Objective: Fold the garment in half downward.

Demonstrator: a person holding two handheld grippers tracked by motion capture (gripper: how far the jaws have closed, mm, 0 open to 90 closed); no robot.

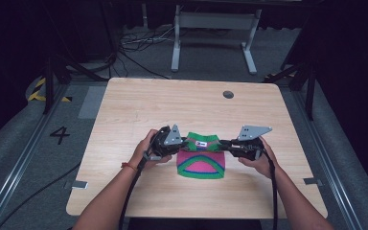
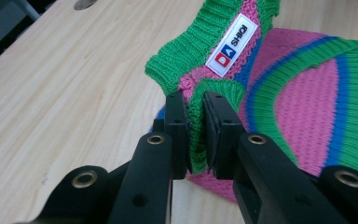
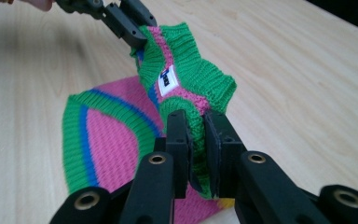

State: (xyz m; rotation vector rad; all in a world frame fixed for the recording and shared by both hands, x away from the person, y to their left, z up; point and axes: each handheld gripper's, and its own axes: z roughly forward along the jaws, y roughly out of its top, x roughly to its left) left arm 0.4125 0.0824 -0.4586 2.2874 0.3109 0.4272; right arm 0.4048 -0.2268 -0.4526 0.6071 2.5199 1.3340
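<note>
From the high view we see a small knitted jumper in pink, green and blue stripes lying near the middle of the pale wooden table, a bit toward the person's side. The left gripper pinches its upper left corner and the right gripper pinches its upper right corner. We think the two hold it by both corners so the top stays stretched flat and can be folded or moved neatly. In the left gripper view we see things the high view is too far off to show: the black jaws are squeezed tight on a green ribbed edge, and a white sewn-in label with red and blue marks sits at the neck. The top part is lifted off the table, while the pink body lies flat beyond. In the right gripper view we see its own jaws closed on the other green edge, the lifted neck bunched between the two grippers, and the left gripper far off at the top.
</note>
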